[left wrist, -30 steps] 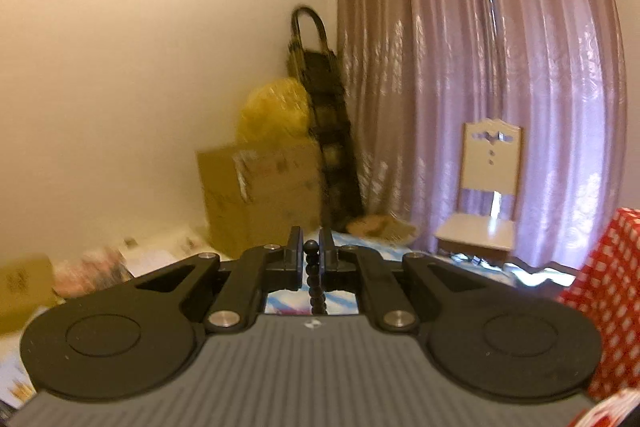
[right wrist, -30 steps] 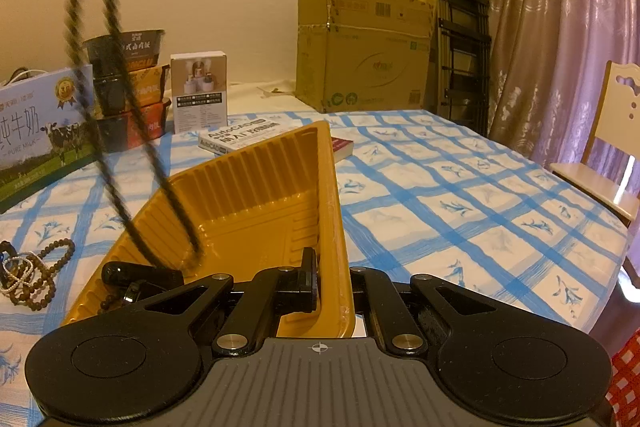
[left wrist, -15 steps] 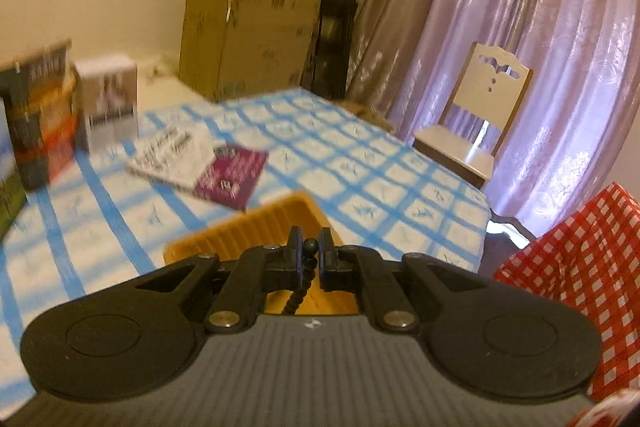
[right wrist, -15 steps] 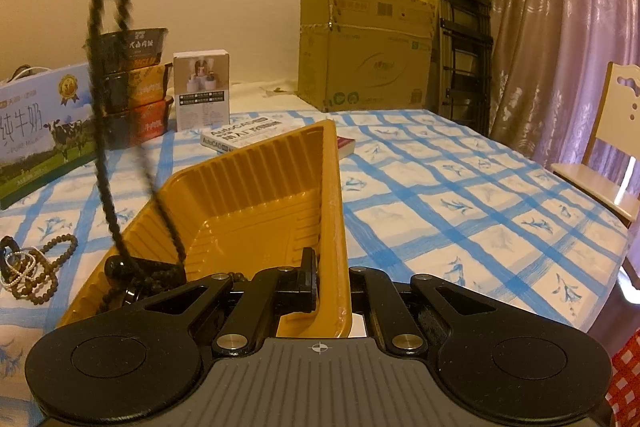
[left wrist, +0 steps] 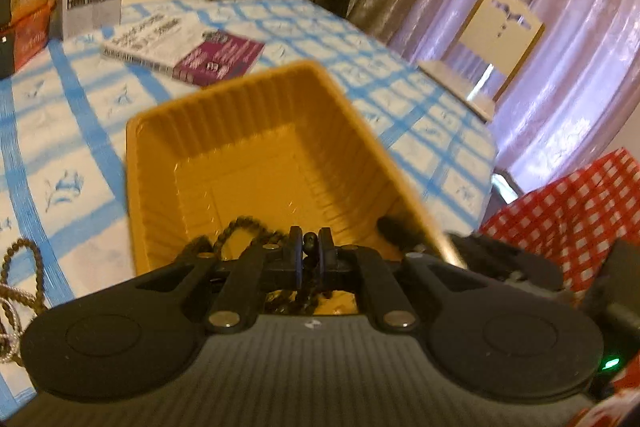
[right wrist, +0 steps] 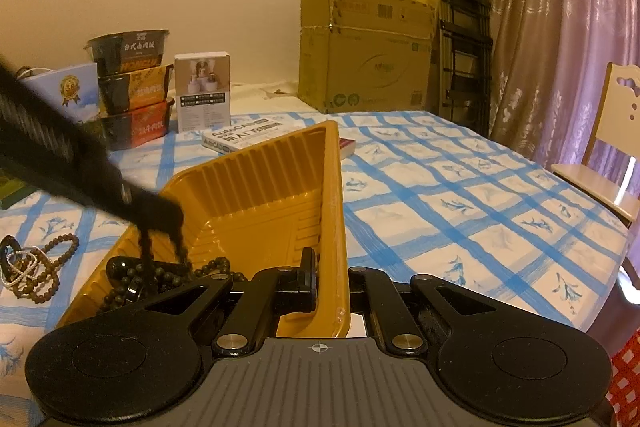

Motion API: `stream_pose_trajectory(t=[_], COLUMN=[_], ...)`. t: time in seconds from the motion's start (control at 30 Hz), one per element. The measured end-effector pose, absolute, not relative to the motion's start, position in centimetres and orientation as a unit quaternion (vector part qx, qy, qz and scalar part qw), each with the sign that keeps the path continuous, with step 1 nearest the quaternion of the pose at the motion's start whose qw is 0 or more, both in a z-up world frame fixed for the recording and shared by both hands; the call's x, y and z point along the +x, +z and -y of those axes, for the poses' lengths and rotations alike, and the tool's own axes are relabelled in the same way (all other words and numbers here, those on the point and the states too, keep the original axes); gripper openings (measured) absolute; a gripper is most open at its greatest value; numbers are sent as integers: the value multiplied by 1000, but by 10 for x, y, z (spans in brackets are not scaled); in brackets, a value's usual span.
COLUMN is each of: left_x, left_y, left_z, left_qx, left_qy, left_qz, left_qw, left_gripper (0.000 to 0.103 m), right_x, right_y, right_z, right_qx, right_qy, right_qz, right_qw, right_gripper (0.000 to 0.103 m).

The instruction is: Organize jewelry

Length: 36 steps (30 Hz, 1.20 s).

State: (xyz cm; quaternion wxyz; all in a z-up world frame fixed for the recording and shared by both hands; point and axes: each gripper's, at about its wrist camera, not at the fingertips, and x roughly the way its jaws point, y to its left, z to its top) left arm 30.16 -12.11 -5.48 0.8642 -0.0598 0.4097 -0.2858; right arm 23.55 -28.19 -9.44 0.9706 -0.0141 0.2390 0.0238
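An orange plastic tray (left wrist: 256, 131) lies on the blue-checked tablecloth; it also shows in the right wrist view (right wrist: 264, 187). My left gripper (left wrist: 309, 247) is shut on a dark bead necklace (left wrist: 240, 227) and hangs low over the tray's near end, with most of the beads coiled on the tray floor (right wrist: 160, 277). The left gripper (right wrist: 160, 215) also shows in the right wrist view, coming in from the left. My right gripper (right wrist: 332, 267) is shut on the tray's right rim. More bead strings (right wrist: 32, 271) lie on the cloth left of the tray.
A book (left wrist: 184, 47) lies beyond the tray. Food boxes (right wrist: 132, 87) and a small white carton (right wrist: 202, 89) stand at the back left. A cardboard box (right wrist: 364, 51), a folded ladder (right wrist: 464, 27), a chair (right wrist: 608, 147) and curtains are behind the table.
My left gripper has come down from high above and tilted toward the tray, lowering the bead necklace so it coils on the tray floor. My right gripper has kept still on the rim.
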Motion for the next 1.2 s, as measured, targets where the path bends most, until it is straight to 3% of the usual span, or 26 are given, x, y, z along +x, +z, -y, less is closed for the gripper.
stream_pose_trajectory(t=[0.4,0.83,1.2], left_x=[290,235,205], left_y=[-48,-45,-72], left_z=[86,-20,-89], left_qx=[-93,-34,-70], left_qy=[-248,-76,14], left_qz=[-387,-356,-368], left_qw=[883,931,927], left_gripper=[30,30,32], right_x=[235,234,233], right_y=[-96,-97,-94], right_z=[283,284,279], right_qx=[-11,-11,-22], right_qy=[23,20,12], right_qz=[-242,-244,-247], right_qw=[970,970,969], right_gripper=[5,5,5])
